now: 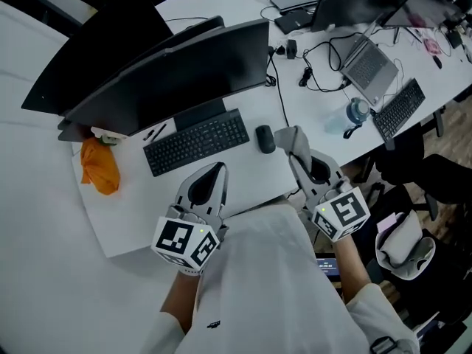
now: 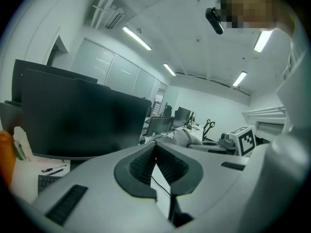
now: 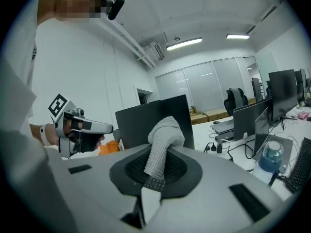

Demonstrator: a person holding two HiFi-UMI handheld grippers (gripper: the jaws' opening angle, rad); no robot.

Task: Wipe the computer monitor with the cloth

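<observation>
The wide dark monitor (image 1: 177, 72) stands at the back of the white desk (image 1: 125, 220), screen off; it also fills the left gripper view (image 2: 77, 120) and stands ahead in the right gripper view (image 3: 146, 120). My right gripper (image 1: 295, 153) is shut on a grey knitted cloth (image 1: 290, 139), whose free end sticks up past the jaws (image 3: 165, 132). It hovers by the desk's front edge, right of the keyboard. My left gripper (image 1: 218, 168) is shut with nothing in it (image 2: 155, 148) and is held over the desk in front of the keyboard.
A black keyboard (image 1: 195, 141) and mouse (image 1: 265, 139) lie below the monitor. An orange bag (image 1: 99, 167) sits at the desk's left. A second dark screen (image 1: 103, 43) stands behind. Laptops (image 1: 369, 65), cables, a water bottle (image 1: 358, 111) and another keyboard (image 1: 398, 109) crowd the right.
</observation>
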